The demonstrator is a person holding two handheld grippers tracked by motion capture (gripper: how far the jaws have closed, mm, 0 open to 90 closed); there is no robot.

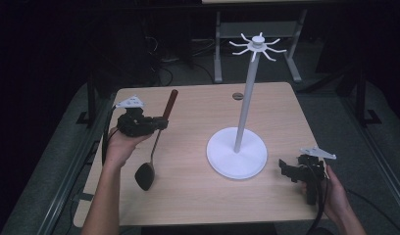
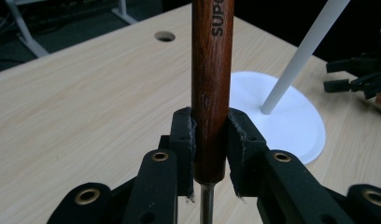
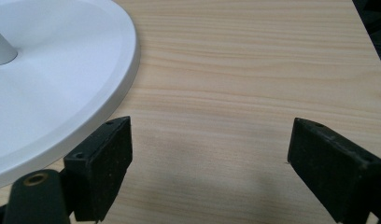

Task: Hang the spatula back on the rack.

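Left gripper view, left tool [image 2: 210,154] clamped on ladle's [image 1: 151,147] reddish wooden handle, right tool [image 3: 212,172] spread wide, empty

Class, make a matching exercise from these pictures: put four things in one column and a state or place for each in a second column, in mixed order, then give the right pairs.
Things
1. ladle
2. stand
3. left gripper
4. right gripper

States or places
A. open, over bare tabletop
B. white, upright on the table
C. shut on a wooden handle
D. held by its handle, dark bowl hanging low

Pairs: 1-D, 2-B, 3-C, 4-A
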